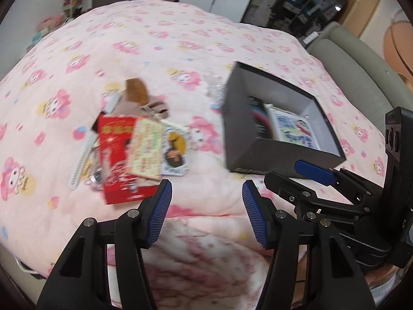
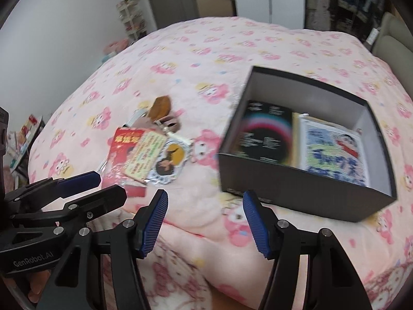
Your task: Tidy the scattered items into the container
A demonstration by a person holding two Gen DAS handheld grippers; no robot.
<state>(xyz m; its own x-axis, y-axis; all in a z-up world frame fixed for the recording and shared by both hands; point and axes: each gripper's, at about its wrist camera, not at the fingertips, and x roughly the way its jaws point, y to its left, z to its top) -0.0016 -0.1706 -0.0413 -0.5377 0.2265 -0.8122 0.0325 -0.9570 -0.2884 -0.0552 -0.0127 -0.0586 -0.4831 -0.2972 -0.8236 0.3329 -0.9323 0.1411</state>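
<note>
A black open box [image 1: 260,152] [image 2: 304,191] sits on the pink bed; inside lie a dark booklet [image 2: 265,134] and a blue-and-white cartoon card [image 2: 333,152]. To its left lies a pile: a red packet [image 1: 116,149] [image 2: 121,147], a yellow-green card [image 1: 147,149] [image 2: 142,155], a round character charm [image 1: 175,149] [image 2: 167,162], a brown piece [image 1: 136,90] [image 2: 160,107] and a white strip [image 1: 80,165]. My left gripper [image 1: 206,211] is open and empty, near the pile's front. My right gripper [image 2: 205,219] is open and empty, before the box.
The pink patterned blanket [image 1: 180,38] covers the whole bed. A grey padded headboard [image 1: 361,77] runs along the right. Shelves and clutter stand at the far wall [image 2: 131,20]. The right gripper shows in the left wrist view [image 1: 309,180]; the left gripper shows at the left of the right wrist view [image 2: 72,188].
</note>
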